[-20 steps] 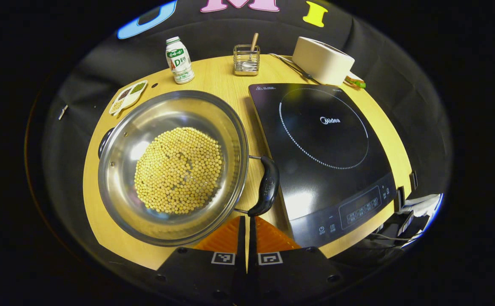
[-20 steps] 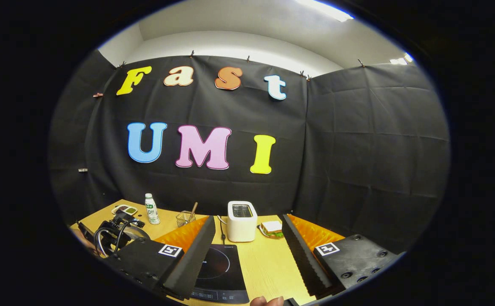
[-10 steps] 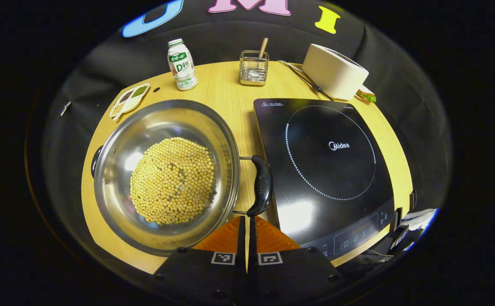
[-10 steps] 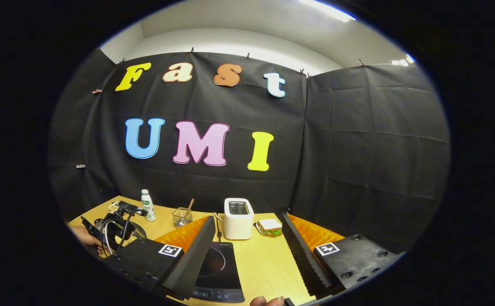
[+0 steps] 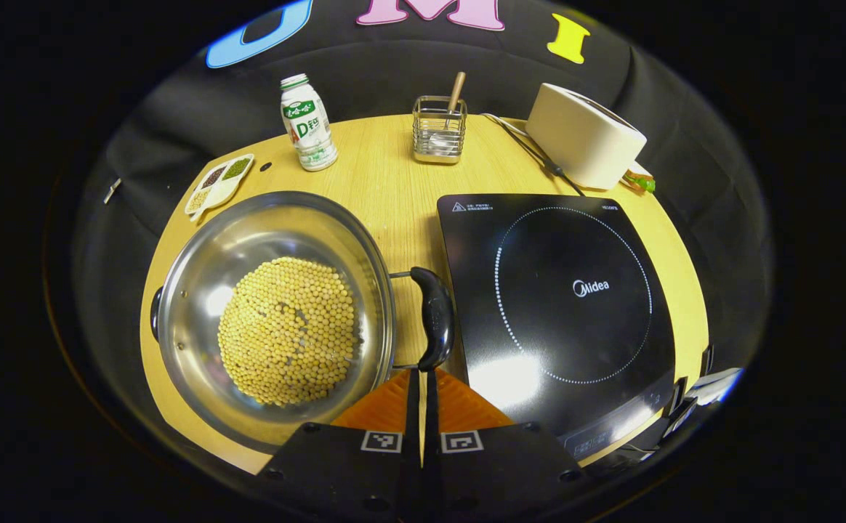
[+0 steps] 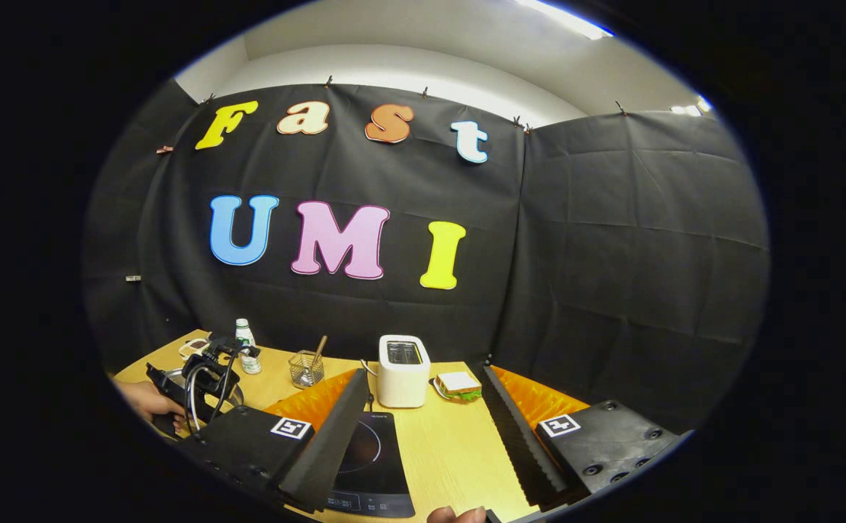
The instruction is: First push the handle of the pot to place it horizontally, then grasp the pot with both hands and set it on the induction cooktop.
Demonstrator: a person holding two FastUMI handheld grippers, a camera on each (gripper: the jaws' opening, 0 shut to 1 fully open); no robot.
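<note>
Beside the induction cooktop (image 5: 561, 290), the pot's (image 5: 274, 319) handles lie crosswise, just beyond the pressed-together left hand-held gripper (image 5: 423, 378).

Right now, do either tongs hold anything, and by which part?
Nothing is held. Left tongs are shut with their tips at the pot handle, not around it; right tongs are open.

Black gripper bodies (image 5: 423, 465) carry square black-and-white markers, round screws and ribbed inner jaws.
</note>
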